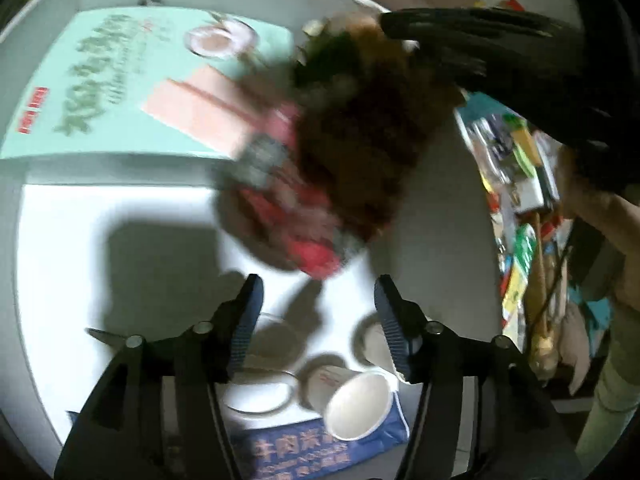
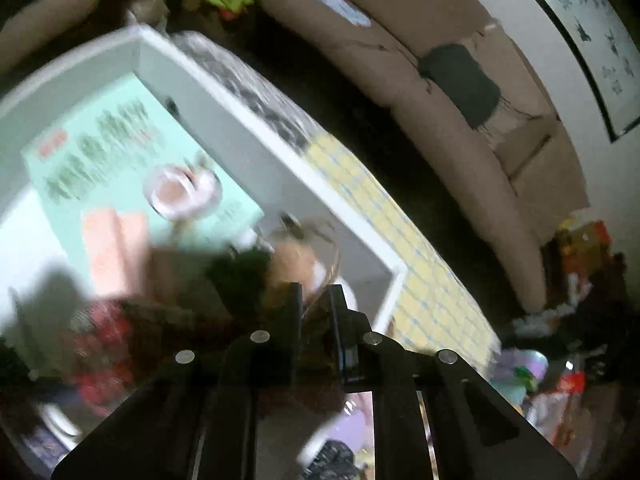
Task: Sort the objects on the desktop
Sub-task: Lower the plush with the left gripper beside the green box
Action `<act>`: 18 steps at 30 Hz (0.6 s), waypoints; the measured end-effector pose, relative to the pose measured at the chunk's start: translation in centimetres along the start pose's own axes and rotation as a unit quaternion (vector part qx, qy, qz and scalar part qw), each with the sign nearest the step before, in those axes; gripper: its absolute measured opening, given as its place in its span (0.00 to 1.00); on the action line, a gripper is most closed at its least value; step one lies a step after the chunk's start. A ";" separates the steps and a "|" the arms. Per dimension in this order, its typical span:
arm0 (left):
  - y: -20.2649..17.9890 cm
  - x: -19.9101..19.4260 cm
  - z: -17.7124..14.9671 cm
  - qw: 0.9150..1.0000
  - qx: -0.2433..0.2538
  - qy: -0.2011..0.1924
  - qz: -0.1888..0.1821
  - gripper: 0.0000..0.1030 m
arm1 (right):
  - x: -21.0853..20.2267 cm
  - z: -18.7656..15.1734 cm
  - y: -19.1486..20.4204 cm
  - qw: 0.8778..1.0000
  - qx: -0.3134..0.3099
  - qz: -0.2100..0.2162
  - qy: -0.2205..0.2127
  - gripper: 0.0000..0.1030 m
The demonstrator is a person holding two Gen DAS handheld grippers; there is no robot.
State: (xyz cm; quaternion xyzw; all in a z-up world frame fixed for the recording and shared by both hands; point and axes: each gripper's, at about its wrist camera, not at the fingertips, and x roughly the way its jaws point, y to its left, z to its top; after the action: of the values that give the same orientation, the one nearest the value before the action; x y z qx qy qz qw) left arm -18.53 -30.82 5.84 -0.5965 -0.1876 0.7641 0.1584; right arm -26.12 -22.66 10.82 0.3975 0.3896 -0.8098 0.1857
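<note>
Left claw (image 1: 316, 320) agape, gripping nothing, poised over 3 paper cups (image 1: 356, 404) on the white table (image 1: 60, 260); 1 cup tipped on a blue packet (image 1: 308, 448). Bare table just beyond, in shadow. Farther on, blurred brown furry doll (image 1: 360, 148) in red clothing, hanging above the table, strands pinched in the nearly closed right claw (image 2: 314, 296). Behind, mint-green box (image 1: 120, 88) flat against the table's raised white rim (image 2: 248, 120). Past the edge, beige sofa (image 2: 460, 128), floor clutter (image 1: 516, 184).
</note>
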 end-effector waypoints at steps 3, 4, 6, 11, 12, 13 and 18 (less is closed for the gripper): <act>1.1 -0.8 0.9 1.000 -0.017 -0.020 0.000 0.63 | 0.1 1.0 -0.2 0.999 -0.036 -0.031 -0.016 0.08; 1.2 -0.8 1.1 1.000 -0.020 -0.019 -0.006 0.63 | 0.4 1.1 -0.2 0.998 -0.042 -0.031 -0.016 0.08; 0.9 -0.3 1.5 1.000 -0.014 -0.013 -0.022 0.62 | 0.7 1.1 -0.7 0.999 -0.037 -0.026 0.001 0.09; 0.0 0.7 2.1 0.999 0.009 -0.009 -0.030 0.34 | -2.2 -0.3 -3.8 0.997 0.019 0.077 -0.011 0.51; 0.0 0.7 2.0 0.999 0.012 -0.012 -0.035 0.27 | -3.0 -1.1 -4.2 0.995 0.023 0.093 -0.020 0.62; 0.2 0.8 1.6 0.999 0.012 -0.016 -0.041 0.22 | -3.3 -1.9 -4.3 0.994 0.016 0.110 -0.022 0.62; 0.4 -1.4 0.5 0.997 -0.002 -0.049 -0.066 0.15 | -2.0 -4.6 -2.7 0.992 -0.025 0.126 -0.001 0.43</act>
State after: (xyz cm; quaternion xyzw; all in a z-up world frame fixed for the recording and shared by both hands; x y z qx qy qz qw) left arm -18.70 -31.85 6.97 -0.5453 -0.2358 0.7797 0.1978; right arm -24.31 -17.41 11.96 0.4375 0.3562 -0.7707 0.2963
